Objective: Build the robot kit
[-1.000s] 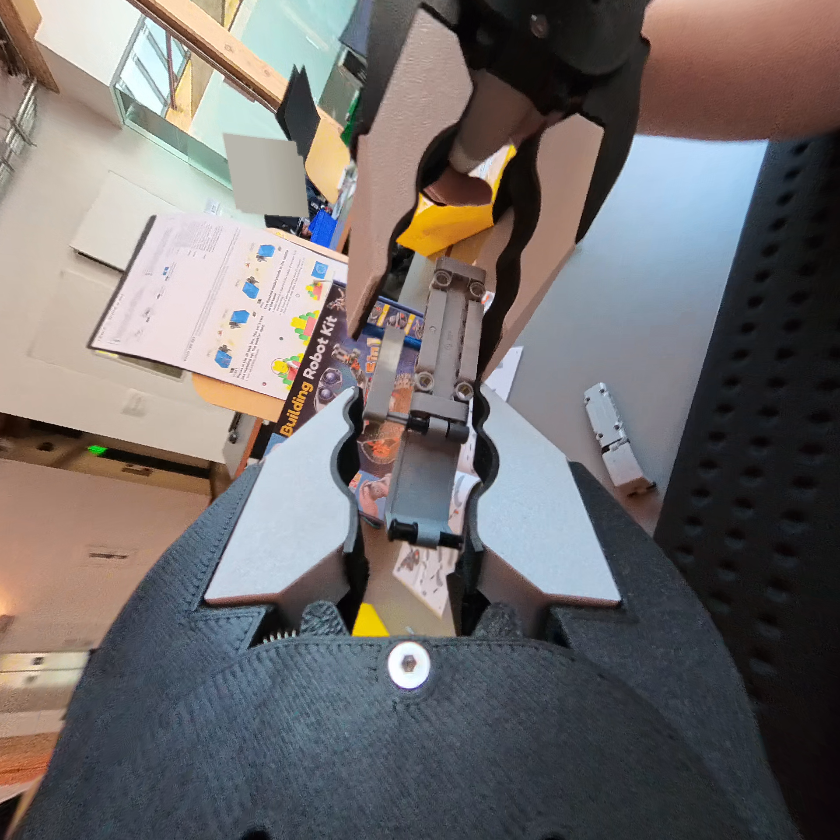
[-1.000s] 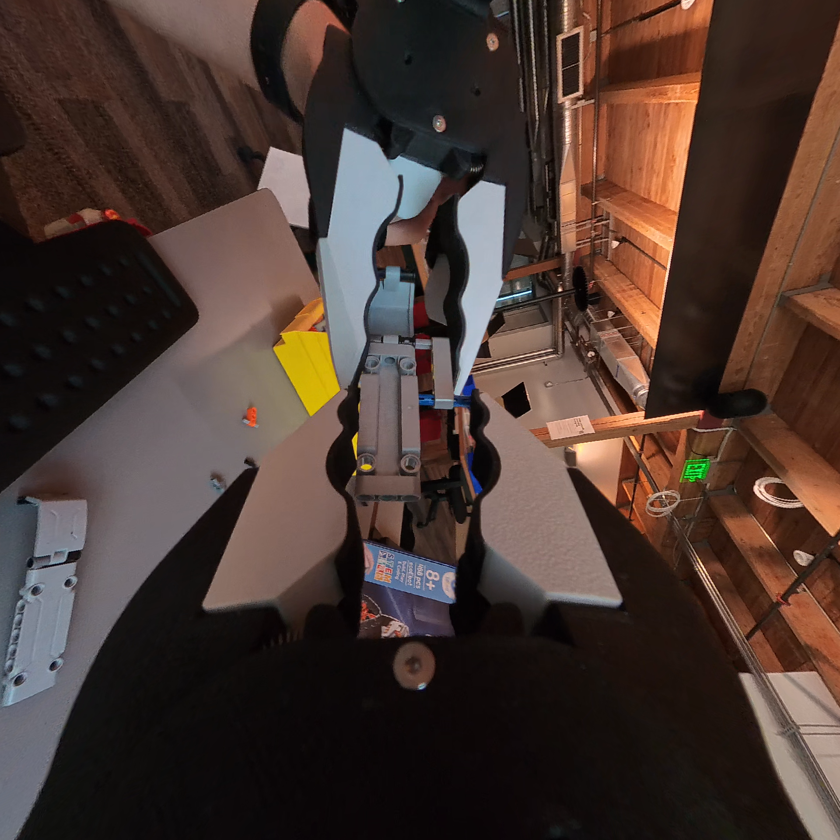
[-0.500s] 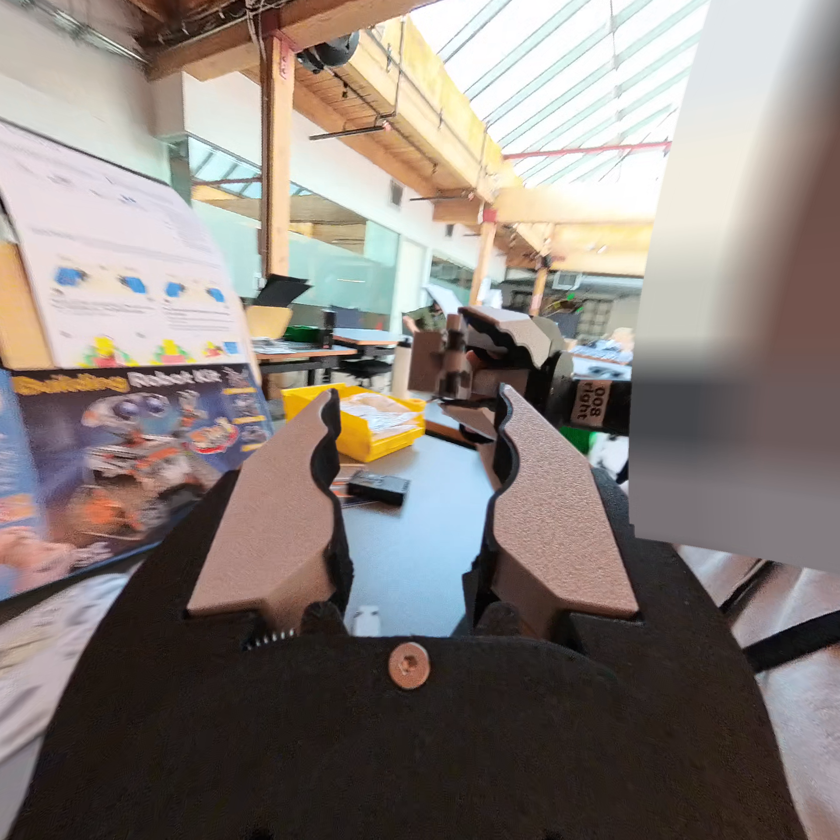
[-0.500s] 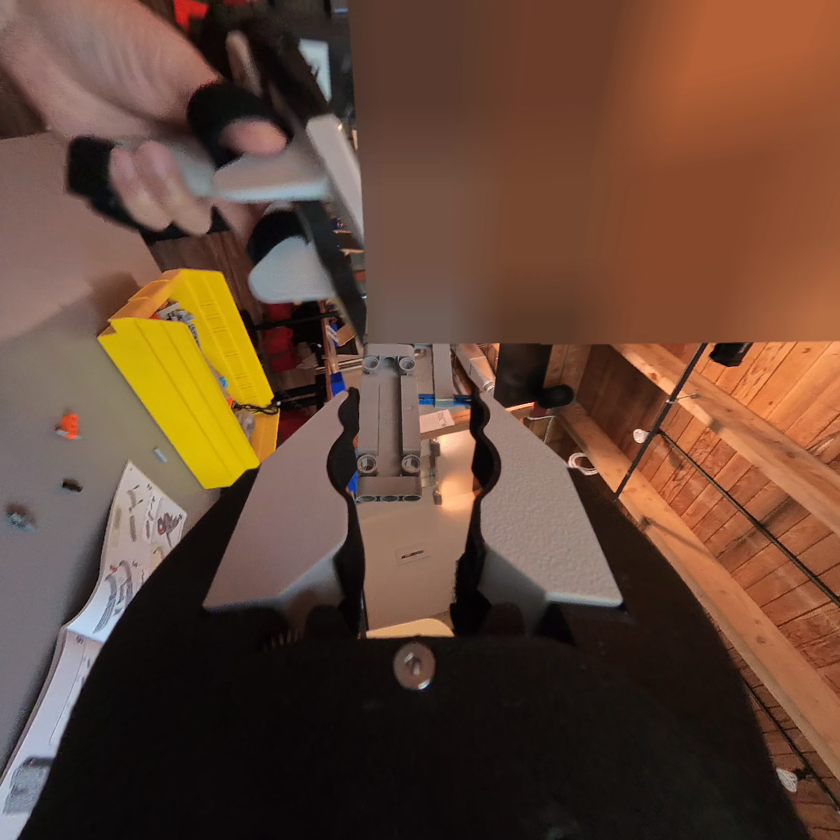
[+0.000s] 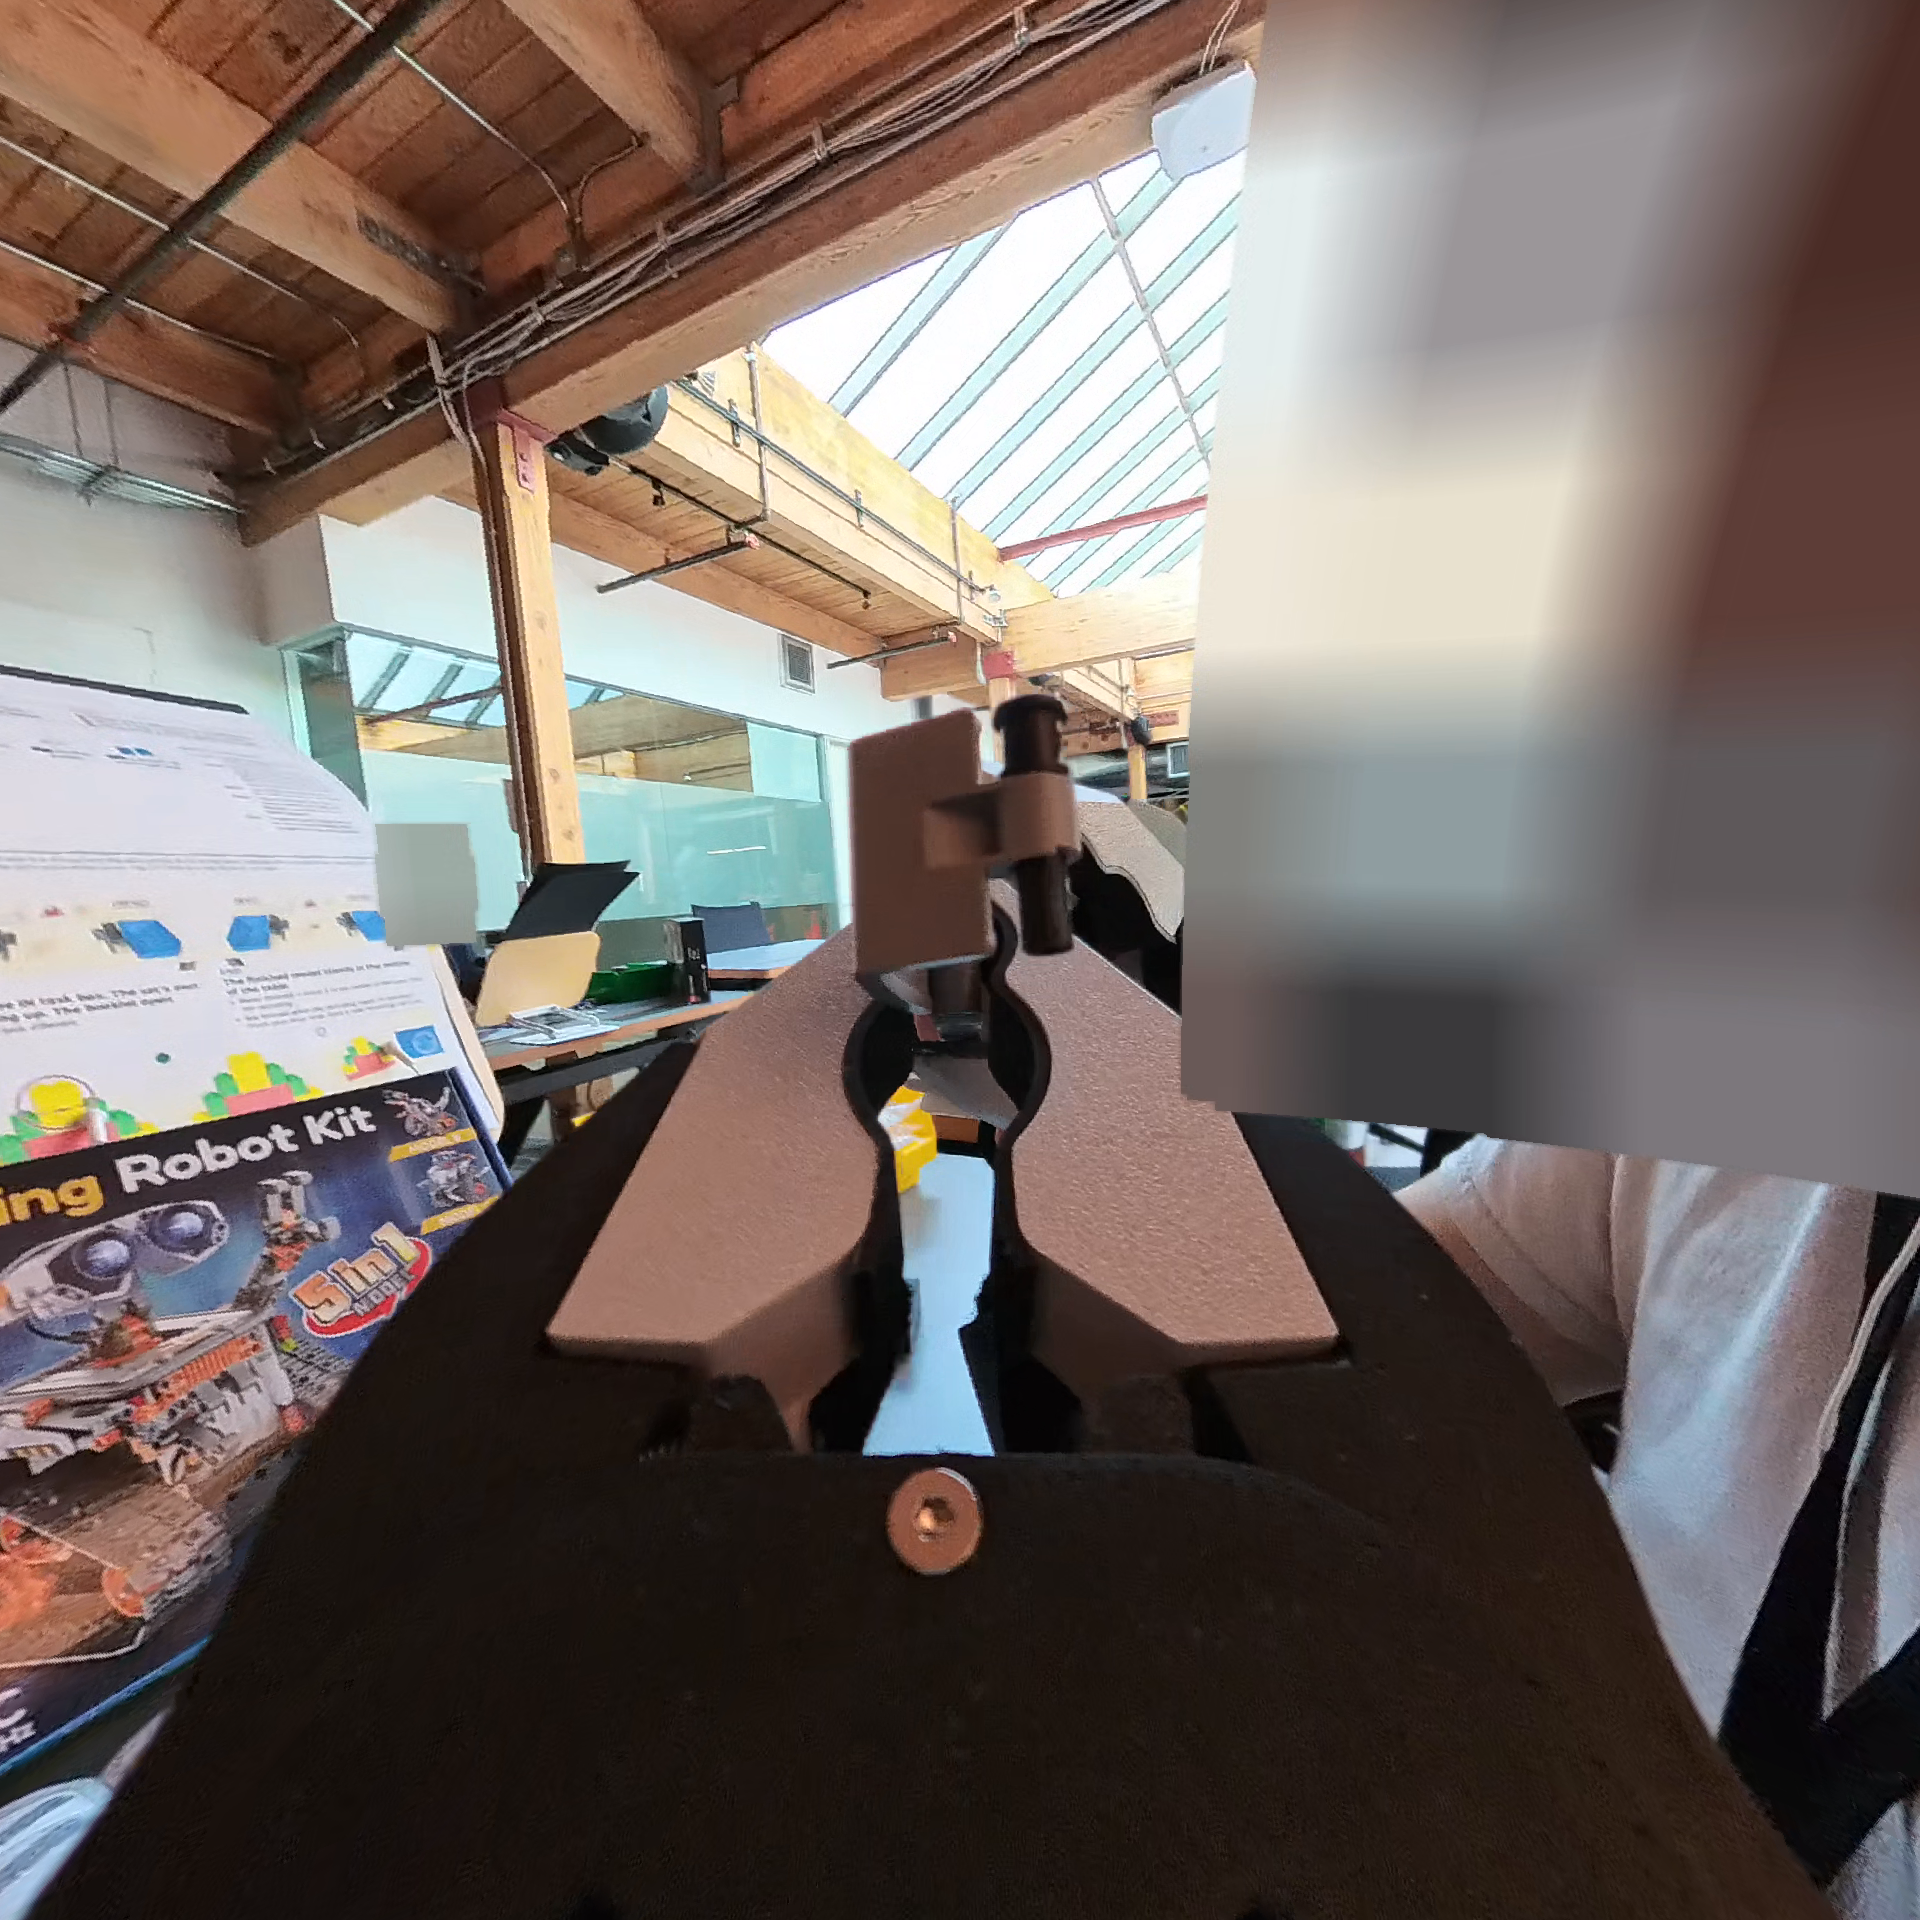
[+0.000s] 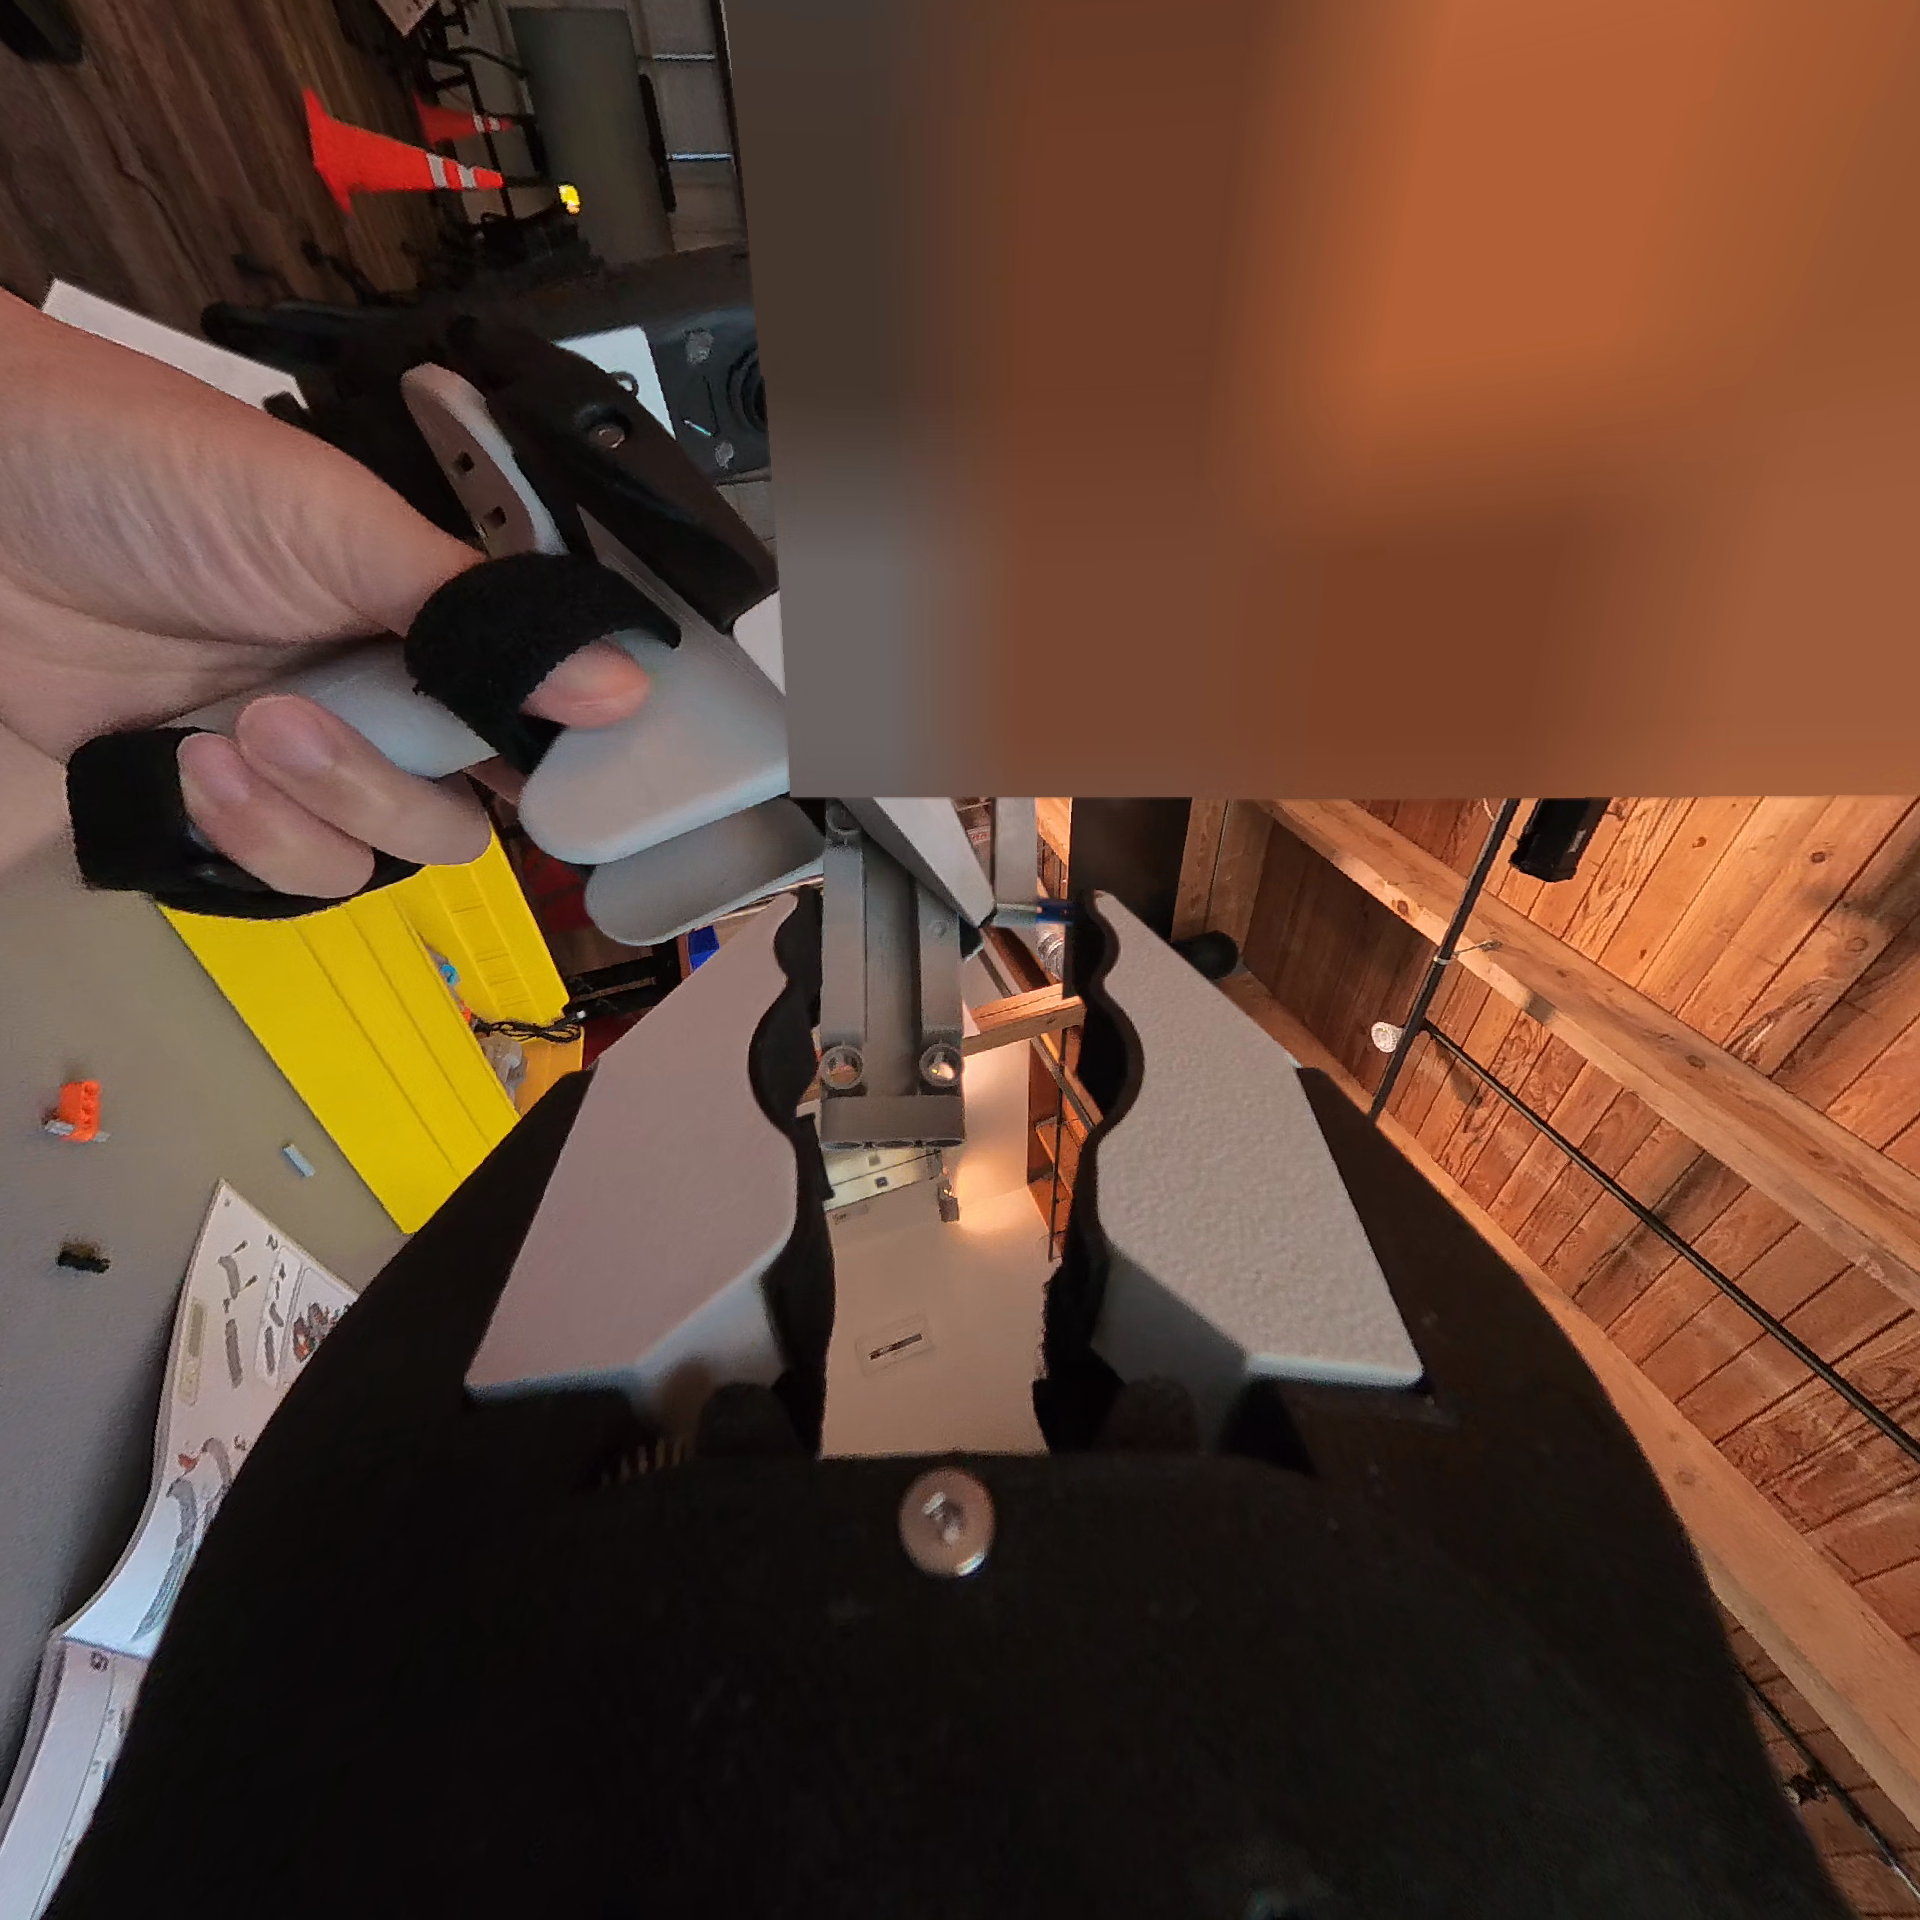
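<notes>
A grey building-block assembly is held in the air between both grippers. In the left wrist view my left gripper is shut on one end of it: a grey block with a dark pin sticks up past the fingertips. In the right wrist view my right gripper is shut on the other end, a long grey beam with a blue pin against the right finger. A person's hand squeezes the left gripper's levers just beyond the beam. The right gripper is mostly hidden in the left wrist view.
A robot kit box and a printed sheet stand to the left. On the grey table are a yellow bin, an instruction booklet, a small orange piece and a black piece. Both grippers' tips are close together, under 4 cm apart.
Half a second ago my left gripper was open and away from the assembly. Now it is shut on the assembly's far end. The right gripper has kept its hold while both views swung.
</notes>
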Demonstrator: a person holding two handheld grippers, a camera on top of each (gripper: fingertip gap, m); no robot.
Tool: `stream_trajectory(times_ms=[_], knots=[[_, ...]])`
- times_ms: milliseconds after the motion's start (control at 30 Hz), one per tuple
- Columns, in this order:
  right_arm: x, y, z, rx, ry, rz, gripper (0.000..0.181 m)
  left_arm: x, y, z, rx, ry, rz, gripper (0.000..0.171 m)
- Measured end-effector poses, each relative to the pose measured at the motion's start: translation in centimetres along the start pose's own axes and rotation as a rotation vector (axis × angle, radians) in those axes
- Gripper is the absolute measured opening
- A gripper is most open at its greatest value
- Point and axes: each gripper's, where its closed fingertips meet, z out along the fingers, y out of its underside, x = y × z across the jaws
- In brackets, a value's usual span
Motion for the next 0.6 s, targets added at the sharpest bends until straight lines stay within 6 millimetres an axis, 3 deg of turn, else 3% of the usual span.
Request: stream_trajectory(times_ms=[133,233,600], knots=[[0.1,-0.2,0.0,0.009,0.008,-0.005,0.047,0.5,0.4,-0.3,-0.033,0.009,0.03,0.012],[0.1,-0.3,-0.1,0.017,0.002,-0.001,0.047,0.3,0.9,-0.4,-0.074,-0.008,0.038,0.005],[0.2,-0.9,-0.3,0.054,0.011,-0.002,0.047,0.8,0.9,-0.3,-0.106,0.003,0.02,0.004]])
